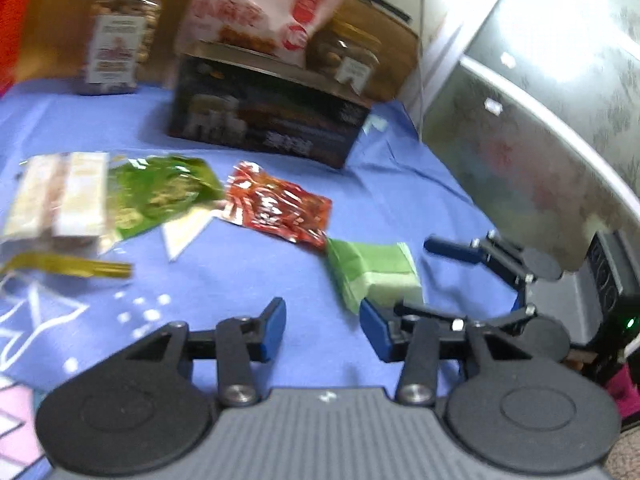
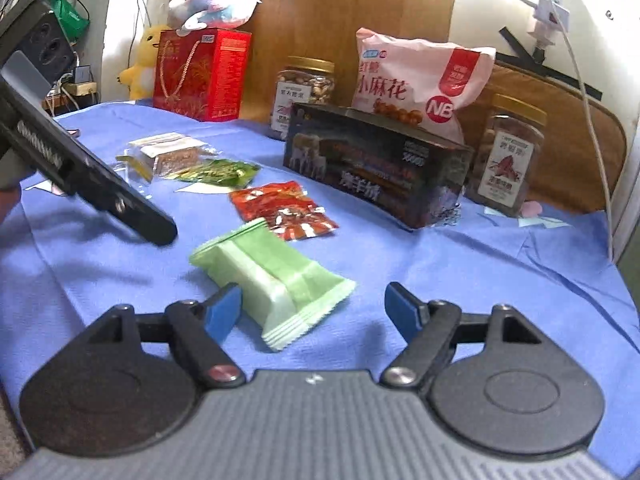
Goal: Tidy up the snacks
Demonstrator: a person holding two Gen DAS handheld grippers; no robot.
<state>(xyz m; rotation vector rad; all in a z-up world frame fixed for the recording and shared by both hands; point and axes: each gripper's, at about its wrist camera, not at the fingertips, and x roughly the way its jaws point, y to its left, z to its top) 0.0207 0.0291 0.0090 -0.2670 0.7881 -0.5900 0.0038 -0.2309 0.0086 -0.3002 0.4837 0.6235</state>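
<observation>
Where blue cloth (image 2: pixel 460 264) covers the table, loose snacks scattered across it. Pale green packet (image 2: pixel 276 284) nearest, lying flat between the spread blue pads of the right gripper (image 2: pixel 316 312); jaws wide, left pad (image 2: pixel 222 312) just beside the packet's edge, contact unclear, right pad well clear, nothing gripped. Same green packet (image 1: pixel 376 276) seen from the left wrist view, just ahead of the left gripper (image 1: pixel 322 332); jaws part open, empty, hovering over bare cloth. Right gripper (image 1: pixel 460 280) also visible there, spread around the packet. Red foil packet (image 2: pixel 286 210) just behind the green one, close but overlap hard to tell. Dark green foil packet (image 2: pixel 218 170) further back, beside clear-wrapped bars (image 2: pixel 168 152). Black box (image 2: pixel 376 164) upright at the rear, pink bag (image 2: pixel 420 80) leaning behind it. Gold-lidded jars (image 2: pixel 304 92) either side of the bag, second jar (image 2: pixel 508 152) at right. Red gift box (image 2: pixel 202 74) far left with plush toys (image 2: pixel 216 0) on and beside it. Left wrist view blurred.
</observation>
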